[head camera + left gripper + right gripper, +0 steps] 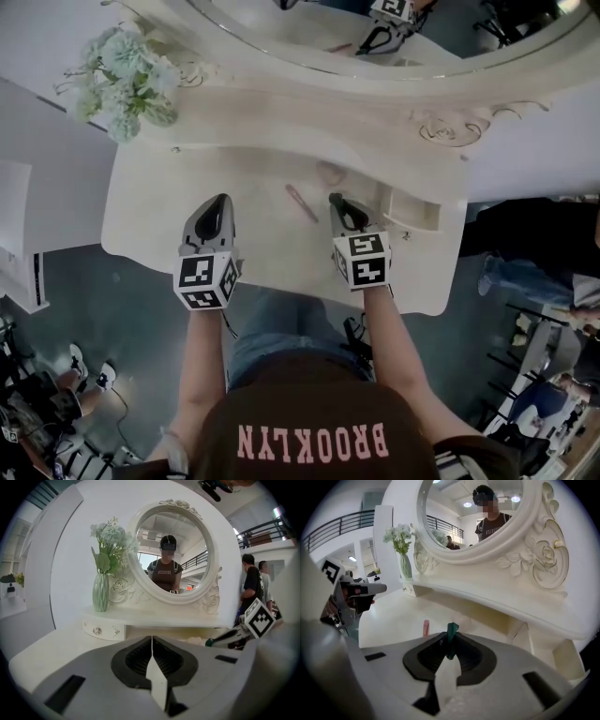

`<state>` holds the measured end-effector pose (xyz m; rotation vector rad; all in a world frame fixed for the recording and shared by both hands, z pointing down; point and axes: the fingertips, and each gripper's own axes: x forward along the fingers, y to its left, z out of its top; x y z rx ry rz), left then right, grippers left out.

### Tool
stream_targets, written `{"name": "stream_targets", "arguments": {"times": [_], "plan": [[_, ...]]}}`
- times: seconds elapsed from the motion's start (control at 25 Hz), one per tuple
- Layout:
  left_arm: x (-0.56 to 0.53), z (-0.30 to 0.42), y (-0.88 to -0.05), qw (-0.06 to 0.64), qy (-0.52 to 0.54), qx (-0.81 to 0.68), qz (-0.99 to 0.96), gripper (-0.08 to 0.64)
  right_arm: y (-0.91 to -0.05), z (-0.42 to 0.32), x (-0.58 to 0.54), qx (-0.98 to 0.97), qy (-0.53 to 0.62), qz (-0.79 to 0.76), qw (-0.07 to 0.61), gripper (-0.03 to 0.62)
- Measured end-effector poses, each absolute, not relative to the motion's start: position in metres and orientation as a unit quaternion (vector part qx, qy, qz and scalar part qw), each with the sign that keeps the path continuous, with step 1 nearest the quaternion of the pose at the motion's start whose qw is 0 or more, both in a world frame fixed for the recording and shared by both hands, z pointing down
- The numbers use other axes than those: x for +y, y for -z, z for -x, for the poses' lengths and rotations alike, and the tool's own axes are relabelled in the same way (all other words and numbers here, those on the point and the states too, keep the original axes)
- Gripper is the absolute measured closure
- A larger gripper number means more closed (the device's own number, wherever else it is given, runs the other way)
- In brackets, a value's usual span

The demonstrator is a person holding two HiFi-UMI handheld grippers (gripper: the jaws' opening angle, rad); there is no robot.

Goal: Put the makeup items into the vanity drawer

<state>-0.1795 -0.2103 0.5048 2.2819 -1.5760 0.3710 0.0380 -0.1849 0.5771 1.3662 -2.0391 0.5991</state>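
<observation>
On the white vanity top [150, 206] lies a slim pink makeup stick [302, 202], which the right gripper view shows just ahead of the jaws [425, 627]. My right gripper [336, 201] is shut on a thin dark-green makeup stick [452, 631], whose tip pokes out past the pads. It hovers beside the open drawer [419, 216] at the vanity's right, whose wall [518, 633] shows to its right. My left gripper [220, 202] is shut over the left part of the top, its jaws [151, 641] meeting with nothing between them. A pale round item [330, 173] sits behind the pink stick.
A round mirror [171, 555] rises at the back. A green vase of flowers [127, 80] stands back left on a shelf with a small closed knobbed drawer [101, 631]. People stand beyond the vanity's right side [253, 588]. The person's legs are below the front edge.
</observation>
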Motion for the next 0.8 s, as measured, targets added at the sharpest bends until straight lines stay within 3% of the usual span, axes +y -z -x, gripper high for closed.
{"name": "stream_targets", "arguments": {"times": [0.8], "plan": [[-0.244, 0.163, -0.467, 0.139, -0.101, -0.507, -0.844, 0.554, -0.506, -0.065, -0.198, -0.747, -0.188, -0.593, 0.234, 0.538]]}}
